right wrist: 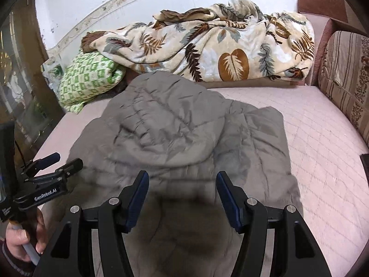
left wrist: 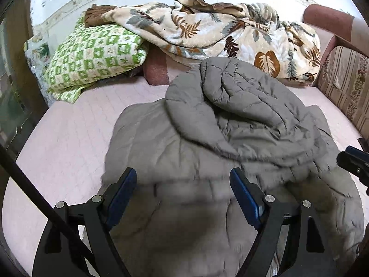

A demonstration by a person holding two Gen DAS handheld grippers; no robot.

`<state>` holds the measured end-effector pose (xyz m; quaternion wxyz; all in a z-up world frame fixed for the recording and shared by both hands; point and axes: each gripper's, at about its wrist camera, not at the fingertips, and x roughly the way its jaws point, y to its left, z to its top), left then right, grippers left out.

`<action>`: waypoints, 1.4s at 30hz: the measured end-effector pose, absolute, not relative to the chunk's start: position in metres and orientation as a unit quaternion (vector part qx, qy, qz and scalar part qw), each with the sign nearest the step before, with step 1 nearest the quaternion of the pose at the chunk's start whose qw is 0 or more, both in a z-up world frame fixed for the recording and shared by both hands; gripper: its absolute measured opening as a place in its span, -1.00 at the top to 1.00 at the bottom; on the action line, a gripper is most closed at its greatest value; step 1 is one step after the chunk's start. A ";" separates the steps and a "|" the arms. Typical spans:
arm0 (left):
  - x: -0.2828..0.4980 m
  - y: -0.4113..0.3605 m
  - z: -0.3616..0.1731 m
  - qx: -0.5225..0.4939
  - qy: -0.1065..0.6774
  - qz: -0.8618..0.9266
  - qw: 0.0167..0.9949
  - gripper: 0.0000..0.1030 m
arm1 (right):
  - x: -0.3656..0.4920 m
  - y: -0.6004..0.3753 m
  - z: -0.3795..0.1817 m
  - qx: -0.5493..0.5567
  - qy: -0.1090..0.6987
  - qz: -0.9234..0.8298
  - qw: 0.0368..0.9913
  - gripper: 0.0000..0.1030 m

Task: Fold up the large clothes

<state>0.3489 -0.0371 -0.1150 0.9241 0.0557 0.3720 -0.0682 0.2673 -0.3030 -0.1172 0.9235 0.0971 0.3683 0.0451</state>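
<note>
A grey quilted hooded jacket lies spread on the pink bed sheet, hood toward the far side. My left gripper is open and empty, hovering over the jacket's near part. In the right wrist view the jacket fills the middle and my right gripper is open and empty above its near part. The left gripper also shows at the left edge of that view, held by a hand. The right gripper's tip shows at the right edge of the left wrist view.
A leaf-patterned blanket is bunched at the far side of the bed. A green checked pillow lies at the far left. A striped sofa armrest borders the right side. Dark furniture stands at the left.
</note>
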 end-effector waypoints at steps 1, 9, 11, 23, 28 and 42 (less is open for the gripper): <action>0.338 -0.033 -0.116 0.053 0.373 -0.067 0.924 -0.60 | 0.257 -0.303 -0.116 0.098 0.369 0.045 0.923 -0.26; 0.264 -0.012 -0.140 0.059 0.400 -0.056 0.913 -0.60 | 0.178 -0.302 -0.133 0.123 0.391 0.039 0.911 -0.26; 0.243 -0.005 -0.143 0.062 0.396 -0.048 0.915 -0.60 | 0.158 -0.300 -0.138 0.123 0.396 0.036 0.909 -0.26; 0.157 0.053 -0.159 0.046 0.357 0.020 0.933 -0.60 | 0.074 -0.299 -0.164 0.125 0.401 -0.003 0.908 -0.26; 0.149 0.062 -0.190 0.029 0.409 0.019 0.912 -0.60 | 0.067 -0.287 -0.174 0.112 0.409 -0.004 0.906 -0.26; 0.143 0.053 -0.211 0.081 0.366 0.032 0.927 -0.87 | 0.054 -0.265 -0.212 0.050 0.393 0.000 0.918 -0.42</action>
